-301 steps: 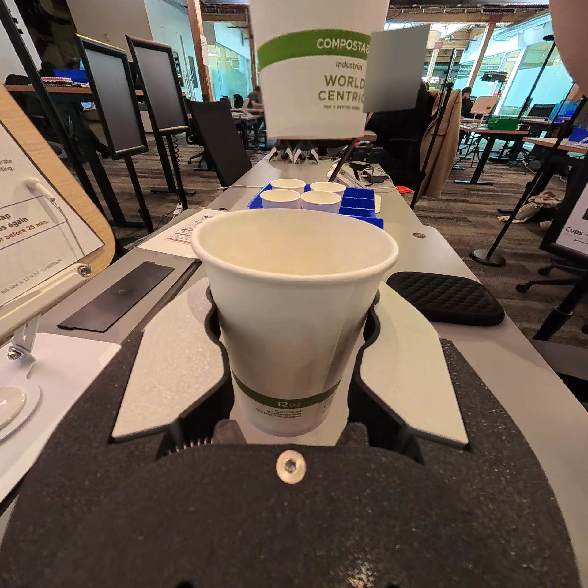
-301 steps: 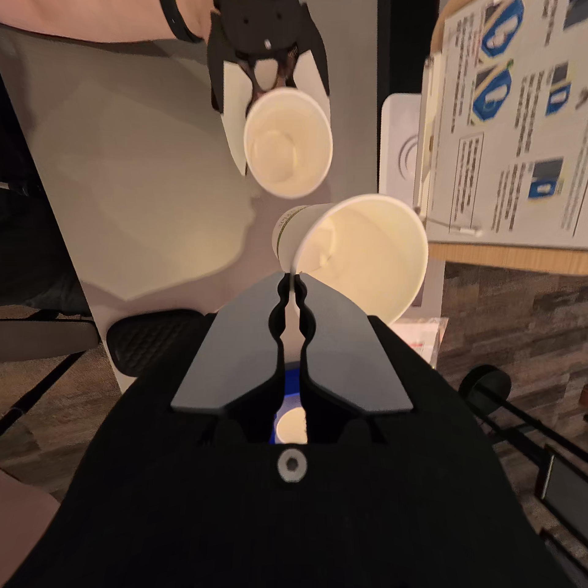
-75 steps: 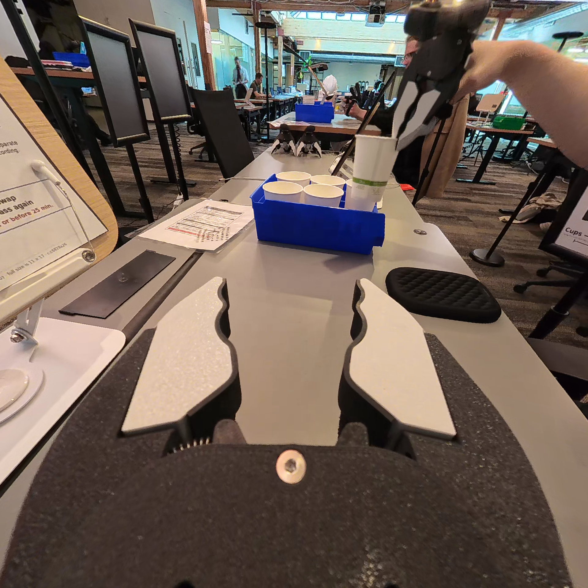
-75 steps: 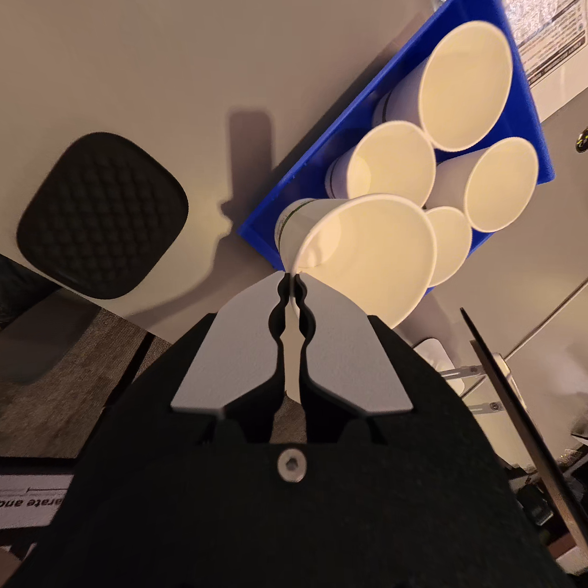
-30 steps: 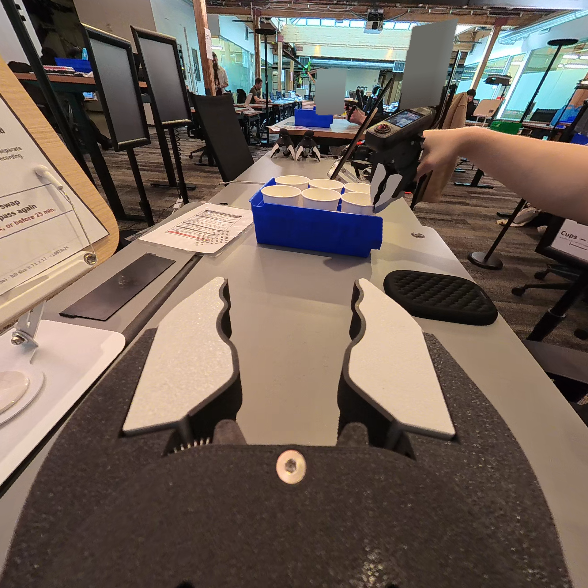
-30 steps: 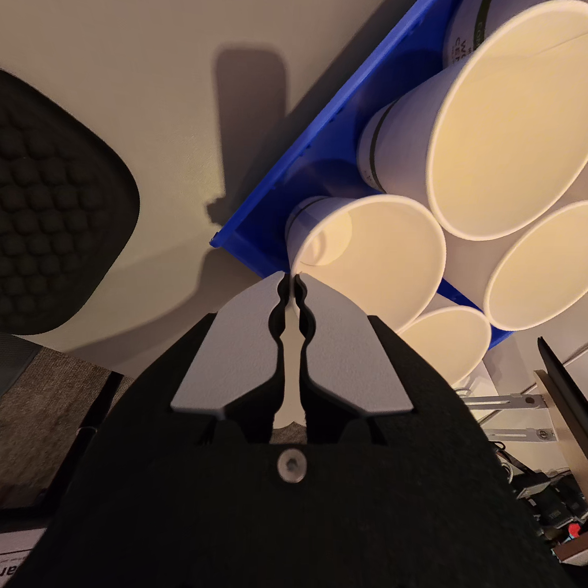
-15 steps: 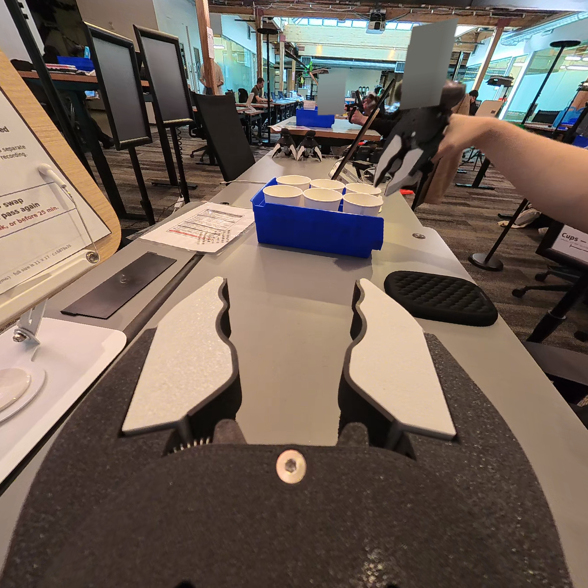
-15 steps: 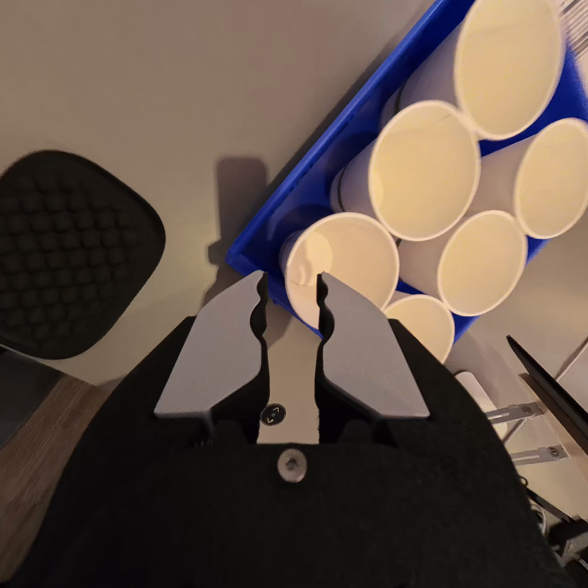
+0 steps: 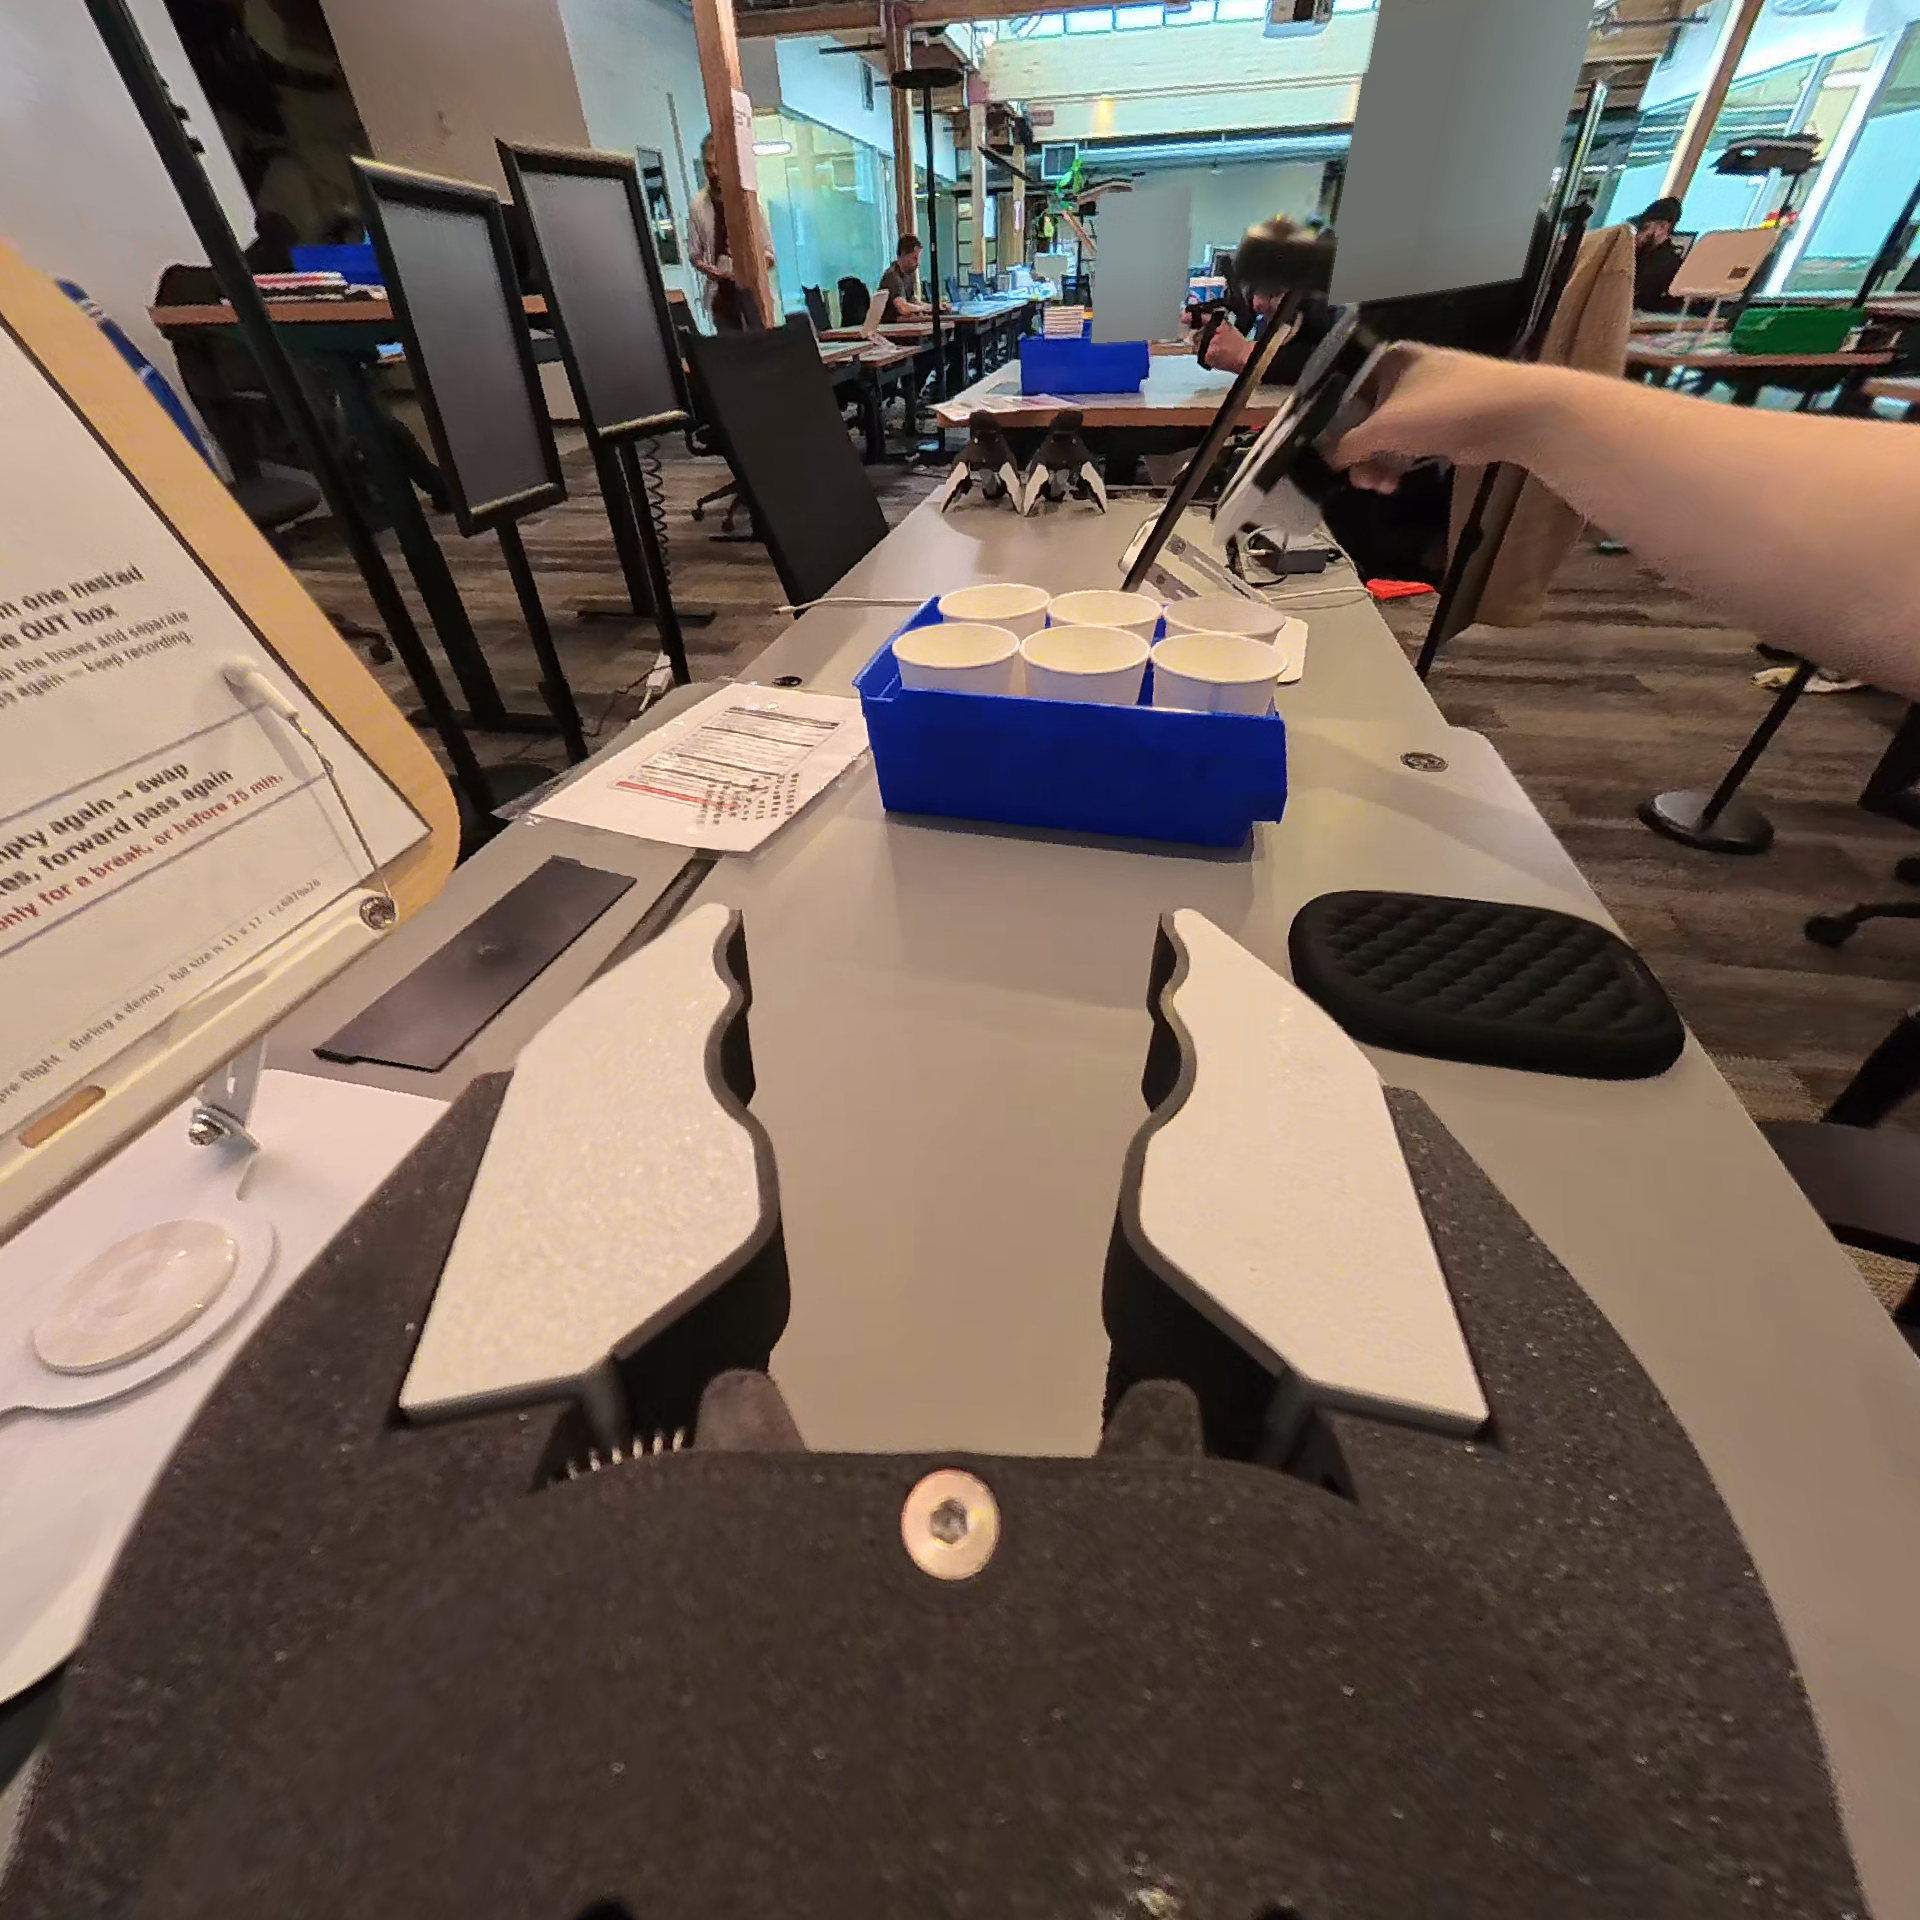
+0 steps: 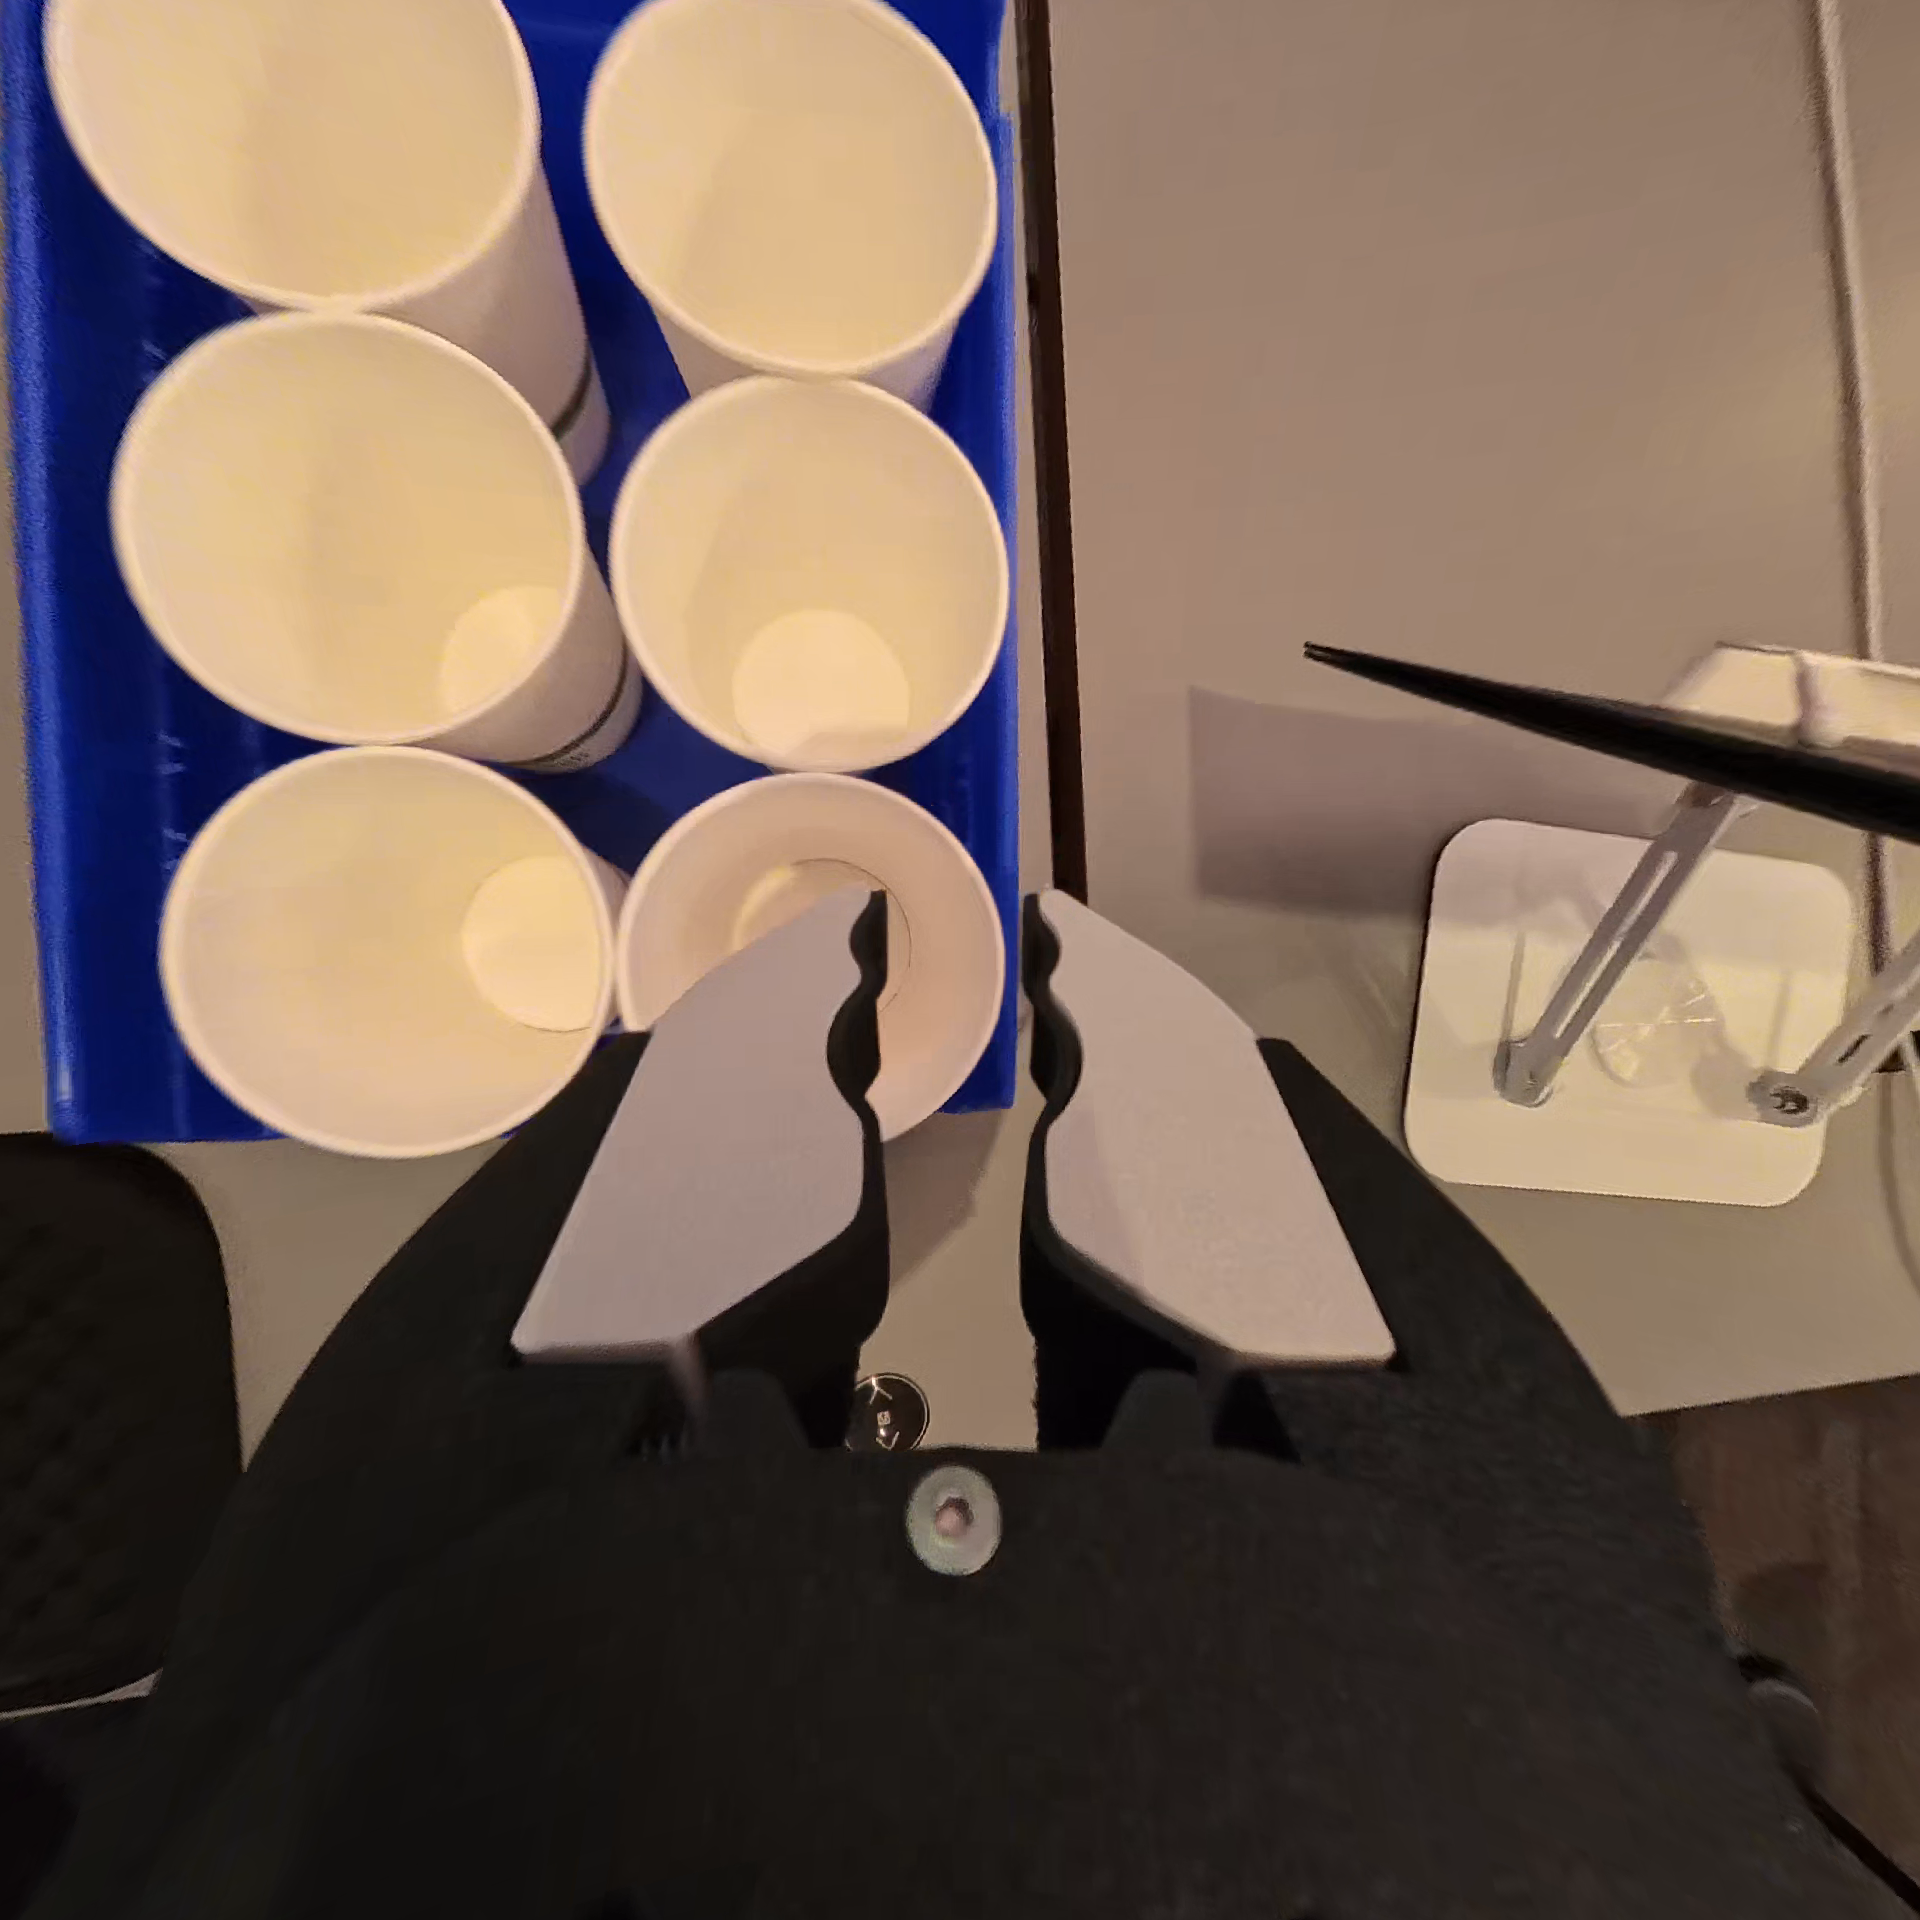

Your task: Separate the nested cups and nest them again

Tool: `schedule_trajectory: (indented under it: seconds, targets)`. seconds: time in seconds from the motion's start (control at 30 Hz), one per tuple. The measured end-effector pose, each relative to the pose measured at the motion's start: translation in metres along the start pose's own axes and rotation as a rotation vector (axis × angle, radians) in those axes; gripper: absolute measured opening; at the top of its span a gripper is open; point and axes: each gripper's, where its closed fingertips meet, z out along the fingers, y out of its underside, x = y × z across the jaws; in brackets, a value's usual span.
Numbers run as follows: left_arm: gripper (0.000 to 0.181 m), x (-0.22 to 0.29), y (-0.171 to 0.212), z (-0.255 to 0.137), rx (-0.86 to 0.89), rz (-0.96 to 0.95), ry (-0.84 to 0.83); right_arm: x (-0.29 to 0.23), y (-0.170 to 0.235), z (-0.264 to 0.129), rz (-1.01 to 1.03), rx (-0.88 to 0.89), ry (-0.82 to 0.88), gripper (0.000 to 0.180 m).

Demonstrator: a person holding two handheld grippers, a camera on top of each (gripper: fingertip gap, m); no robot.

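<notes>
A: Left wrist view? 
B: The left hand-held gripper (image 9: 945,1039) sits low over the tabletop (image 9: 935,935), jaws spread, grasping nothing. Ahead, six cups (image 9: 1086,665) stand in a blue bin (image 9: 1070,764), their lower halves hidden.

A: Right wrist view? 
B: The right hand-held gripper (image 10: 951,971) points down, released; its left finger (image 10: 727,1122) covers part of the nearest cup (image 10: 935,935).

A long grey table (image 9: 997,997) carries everything. On it stands a blue bin (image 9: 1070,764), with a printed paper sheet (image 9: 727,764) just beside it. Nearer lie a flat black plate (image 9: 483,961) on one side and a black quilted pad (image 9: 1481,987) on the other. A white stand base (image 10: 1621,1013) rests on the table beyond the bin, apart from it.
</notes>
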Motion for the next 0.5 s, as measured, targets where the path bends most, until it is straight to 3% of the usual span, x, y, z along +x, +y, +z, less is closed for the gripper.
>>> schedule_trajectory:
  seconds: [0.13,0.5]
  targets:
    - [0.073,0.005,-0.014,-0.007,0.002,0.015,-0.019,0.012,0.008,0.028,-0.003,-0.091,-0.019,0.024]
    - [0.073,0.034,-0.028,-0.046,-0.101,0.054,-0.097,0.01,-0.006,0.063,0.04,-0.187,-0.272,0.022]
